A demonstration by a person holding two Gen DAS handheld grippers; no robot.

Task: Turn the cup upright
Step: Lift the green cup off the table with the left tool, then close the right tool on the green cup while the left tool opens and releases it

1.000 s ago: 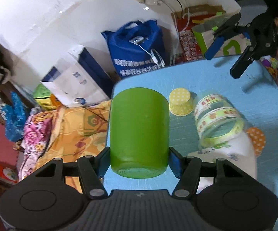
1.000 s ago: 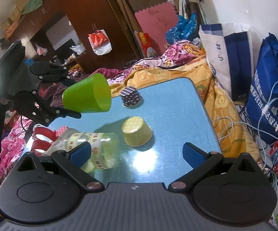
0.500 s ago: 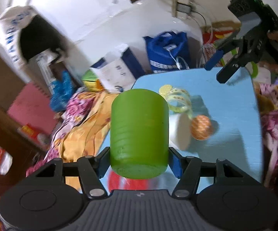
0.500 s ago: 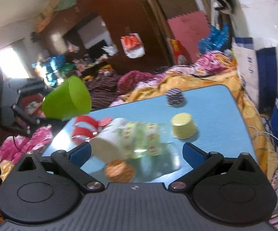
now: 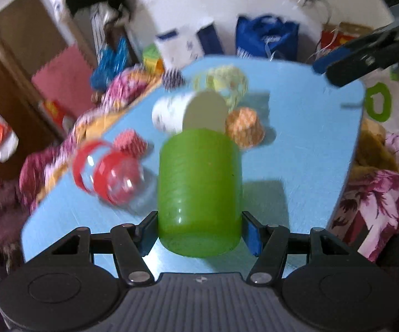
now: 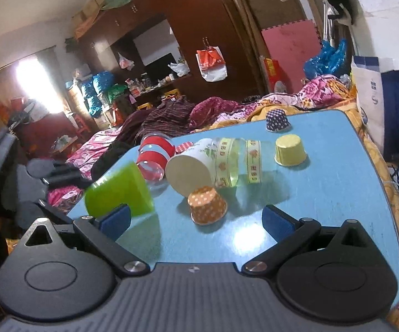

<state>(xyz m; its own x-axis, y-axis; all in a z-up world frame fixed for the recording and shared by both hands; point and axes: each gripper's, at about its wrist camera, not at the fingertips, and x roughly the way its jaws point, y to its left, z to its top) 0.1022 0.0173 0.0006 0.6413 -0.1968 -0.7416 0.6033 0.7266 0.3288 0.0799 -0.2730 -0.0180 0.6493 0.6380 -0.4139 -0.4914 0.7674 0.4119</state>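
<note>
Left gripper (image 5: 199, 232) is pinching the green cup (image 5: 198, 191) by its side walls near the closed base, cup held in the air over the near edge of the blue table (image 5: 310, 144). Axis is roughly horizontal, mouth pointing away from the wrist.

Right gripper (image 6: 195, 217) is spread wide and empty, low over the table with the orange dotted paper cup (image 6: 207, 205) in front of it.

To finish the step well: roll the left wrist until the base faces down, then lower onto the bare patch of table nearest the left gripper. Set the base flat before releasing, and open the pads evenly so the cup doesn't tip.

Cup is smooth plastic, slightly tapered, faint ribbing near the base; likely light and a bit slippery. Clutter to avoid: a white paper cup (image 6: 191, 168) on its side, a clear tumbler with red bands (image 5: 108, 178) just beside the green cup. The left view is motion-blurred, so the exact tilt is hard to call.
</note>
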